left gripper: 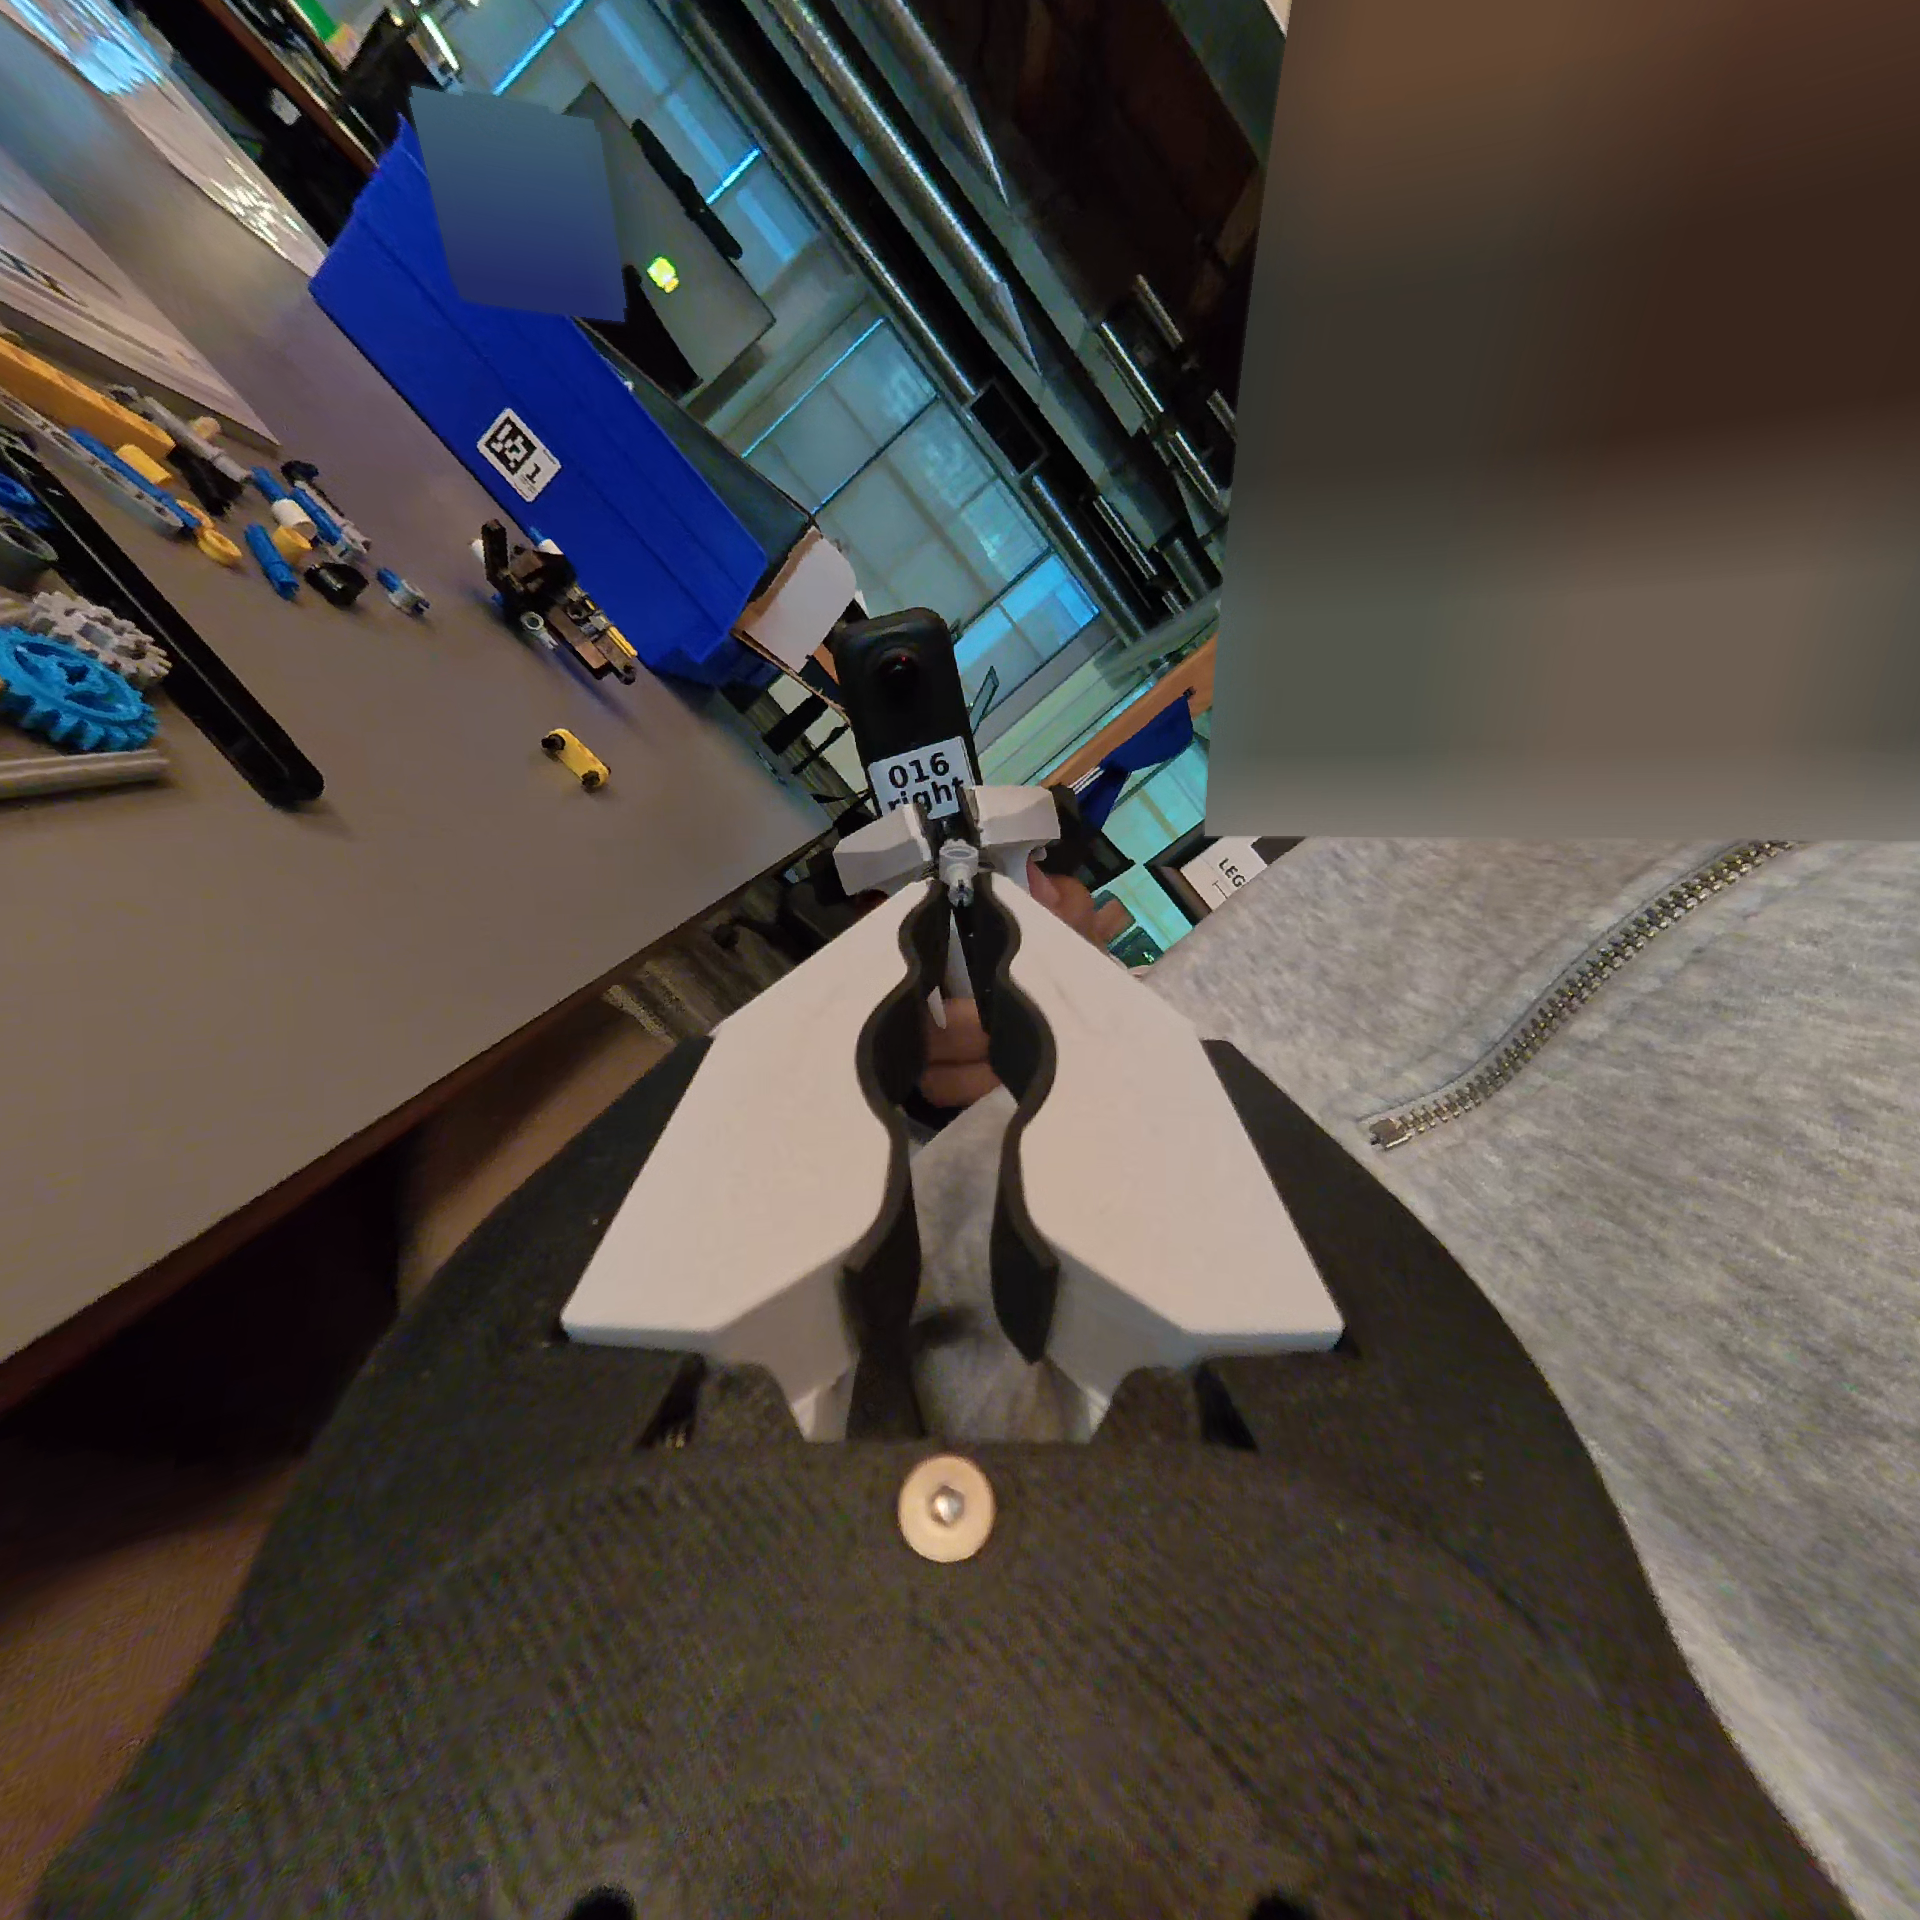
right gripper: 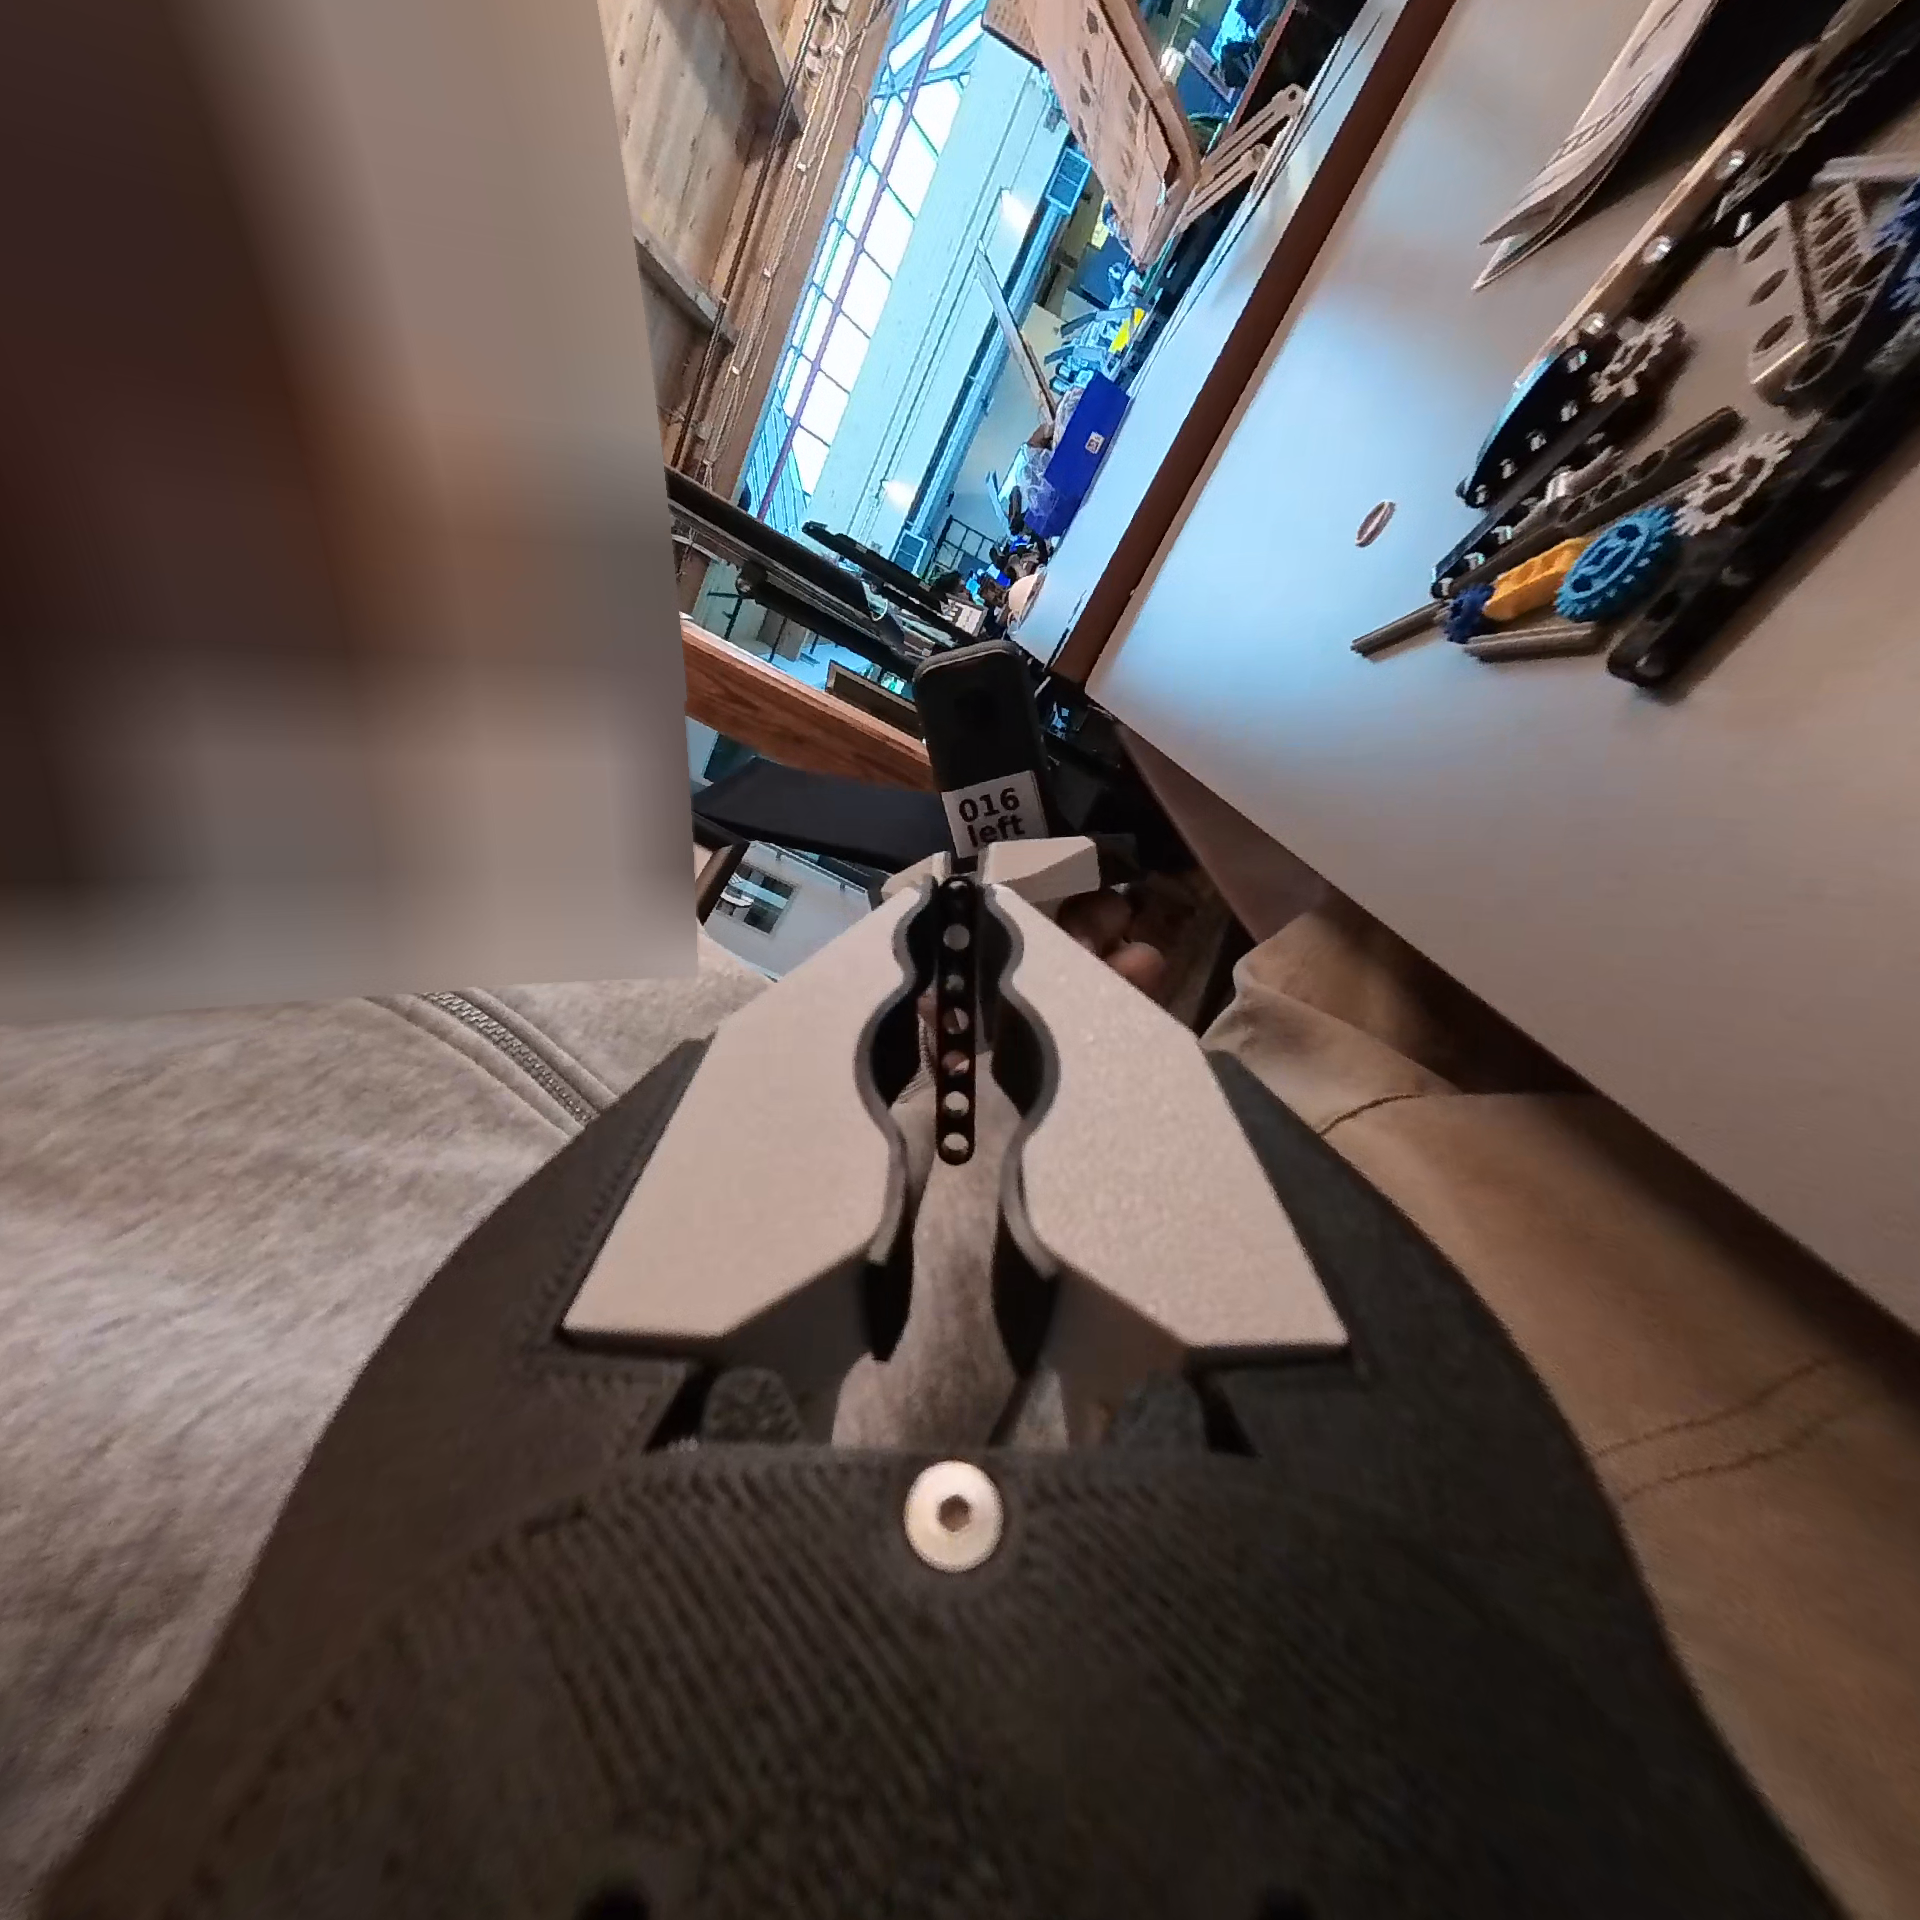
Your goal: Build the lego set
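Observation:
Both grippers are held in the air off the table edge, tip to tip, in front of a person's grey hoodie (left gripper: 1558, 1195). My left gripper (left gripper: 951, 899) is shut on a thin black beam with holes, seen edge-on (left gripper: 982, 966). The beam's holed face shows in the right wrist view (right gripper: 954, 1039), running back between my right gripper's fingers. My right gripper (right gripper: 956, 894) is shut, and it shows opposite in the left wrist view (left gripper: 951, 831) holding a small grey pin (left gripper: 958, 862) against the beam's end. The left gripper also shows in the right wrist view (right gripper: 977, 868).
The grey table (left gripper: 416, 883) holds loose parts: a blue gear (left gripper: 68, 691), a yellow piece (left gripper: 575, 756), a small black assembly (left gripper: 551, 603) and a long black beam (left gripper: 187, 665). A blue bin (left gripper: 540, 416) stands behind. More gears (right gripper: 1621, 556) and a booklet (right gripper: 1621, 135) show in the right wrist view. The grippers are tip to tip, or close to it.

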Motion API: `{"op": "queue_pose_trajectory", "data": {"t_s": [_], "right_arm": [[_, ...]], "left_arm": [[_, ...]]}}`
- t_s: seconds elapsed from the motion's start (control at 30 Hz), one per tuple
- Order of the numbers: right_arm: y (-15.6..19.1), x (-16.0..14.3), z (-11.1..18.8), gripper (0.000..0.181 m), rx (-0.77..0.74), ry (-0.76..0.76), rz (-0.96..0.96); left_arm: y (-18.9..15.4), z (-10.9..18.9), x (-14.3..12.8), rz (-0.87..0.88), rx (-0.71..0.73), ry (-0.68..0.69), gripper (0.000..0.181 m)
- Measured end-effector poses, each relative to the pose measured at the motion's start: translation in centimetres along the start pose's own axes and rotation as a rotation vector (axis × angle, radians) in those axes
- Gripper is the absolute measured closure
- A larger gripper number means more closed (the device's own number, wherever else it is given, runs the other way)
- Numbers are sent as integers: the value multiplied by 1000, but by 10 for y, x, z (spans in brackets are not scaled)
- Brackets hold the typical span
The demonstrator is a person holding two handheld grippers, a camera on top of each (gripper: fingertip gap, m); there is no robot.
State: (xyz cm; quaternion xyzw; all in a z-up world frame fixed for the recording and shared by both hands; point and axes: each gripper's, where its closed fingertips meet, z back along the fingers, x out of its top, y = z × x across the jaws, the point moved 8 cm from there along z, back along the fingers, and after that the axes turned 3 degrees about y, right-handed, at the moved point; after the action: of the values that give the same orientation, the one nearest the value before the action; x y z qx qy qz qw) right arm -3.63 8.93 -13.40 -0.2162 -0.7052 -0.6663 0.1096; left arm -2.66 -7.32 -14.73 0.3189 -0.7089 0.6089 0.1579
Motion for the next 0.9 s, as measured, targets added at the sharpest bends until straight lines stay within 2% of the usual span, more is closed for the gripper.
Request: {"op": "queue_pose_trajectory", "data": {"t_s": [0.53,0.9], "right_arm": [[0,-8,7,177,-33,-7,-43],[-2,-7,5,177,-47,5,-53]], "left_arm": [[1,-4,-6,32,11,57,179],[4,-2,-4,53,-5,50,180]]}}
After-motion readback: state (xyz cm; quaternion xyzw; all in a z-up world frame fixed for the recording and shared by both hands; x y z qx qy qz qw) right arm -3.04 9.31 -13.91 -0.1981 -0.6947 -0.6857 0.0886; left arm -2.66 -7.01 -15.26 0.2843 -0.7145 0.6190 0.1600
